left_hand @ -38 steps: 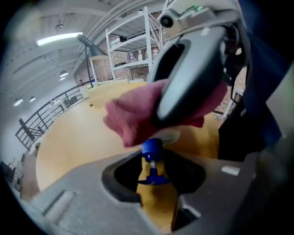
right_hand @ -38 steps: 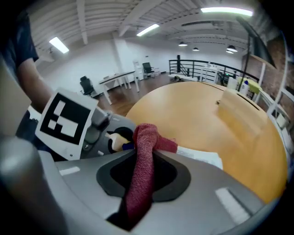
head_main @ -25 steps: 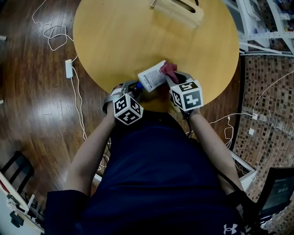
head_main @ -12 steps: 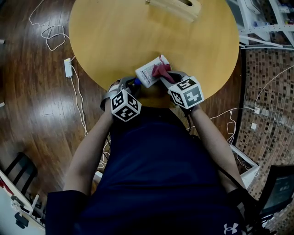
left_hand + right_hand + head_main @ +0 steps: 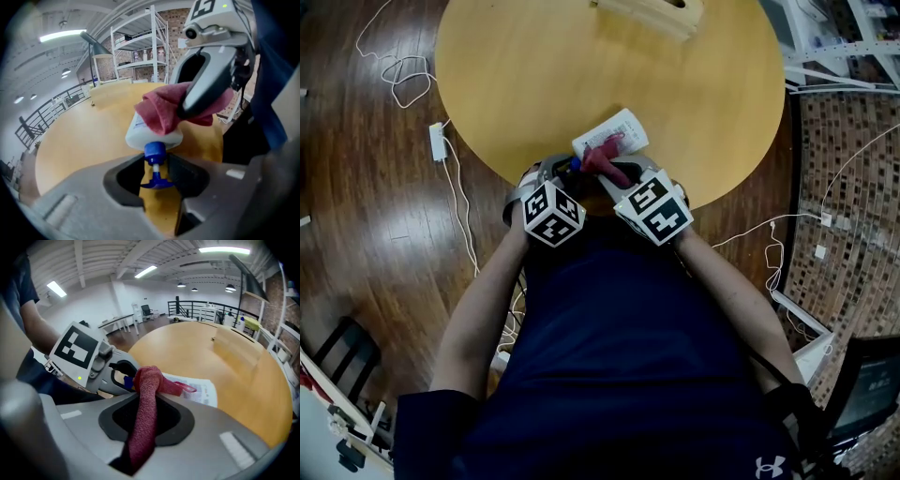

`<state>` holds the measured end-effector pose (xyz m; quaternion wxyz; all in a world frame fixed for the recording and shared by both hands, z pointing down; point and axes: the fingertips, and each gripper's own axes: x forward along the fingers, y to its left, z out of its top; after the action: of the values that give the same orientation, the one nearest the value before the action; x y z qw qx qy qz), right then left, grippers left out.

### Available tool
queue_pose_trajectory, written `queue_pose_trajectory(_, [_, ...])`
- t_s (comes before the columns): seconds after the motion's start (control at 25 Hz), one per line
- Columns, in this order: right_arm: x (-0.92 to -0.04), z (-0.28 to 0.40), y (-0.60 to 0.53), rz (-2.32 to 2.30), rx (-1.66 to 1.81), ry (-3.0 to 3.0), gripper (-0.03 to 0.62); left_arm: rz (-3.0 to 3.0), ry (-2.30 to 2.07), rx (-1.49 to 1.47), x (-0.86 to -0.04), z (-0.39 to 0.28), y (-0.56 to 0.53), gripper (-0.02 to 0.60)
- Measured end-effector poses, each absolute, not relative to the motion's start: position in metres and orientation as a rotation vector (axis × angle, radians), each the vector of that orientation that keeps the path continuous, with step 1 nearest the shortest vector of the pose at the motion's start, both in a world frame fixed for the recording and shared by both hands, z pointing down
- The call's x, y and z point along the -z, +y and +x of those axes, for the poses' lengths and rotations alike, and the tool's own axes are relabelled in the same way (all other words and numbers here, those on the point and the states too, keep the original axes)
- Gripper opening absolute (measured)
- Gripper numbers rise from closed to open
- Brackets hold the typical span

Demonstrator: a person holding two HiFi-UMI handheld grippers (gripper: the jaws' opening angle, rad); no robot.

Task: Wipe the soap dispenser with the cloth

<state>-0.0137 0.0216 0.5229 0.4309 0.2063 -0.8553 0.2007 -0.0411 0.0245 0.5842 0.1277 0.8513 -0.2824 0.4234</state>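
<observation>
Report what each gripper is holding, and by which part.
The left gripper clamps the soap dispenser by its blue pump neck. The right gripper pinches the red cloth along its bunched length, with the cloth's free end lying on the dispenser.

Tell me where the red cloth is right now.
Head view, centre: the red cloth is gripped in the right tool, draped on the white plastic soap dispenser near its blue pump end, above the round wooden table's near edge.

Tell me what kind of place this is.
Probably an open, industrial-style workspace or lab: a white metal shelving rack, a red brick wall, a black metal railing and long ceiling strip lights.
</observation>
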Motion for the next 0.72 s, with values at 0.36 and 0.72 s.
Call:
queue_pose_trajectory(0.36, [-0.539, -0.003, 0.012, 0.525, -0.574, -2.156, 0.074, 2.470, -0.803, -1.258, -0.582, -0.040, 0.026, 0.149])
queue_pose_trajectory(0.72, [-0.540, 0.034, -0.020, 0.667, -0.604, -2.108, 0.074, 2.470, -0.797, -1.261, -0.584, -0.045, 0.028, 0.149])
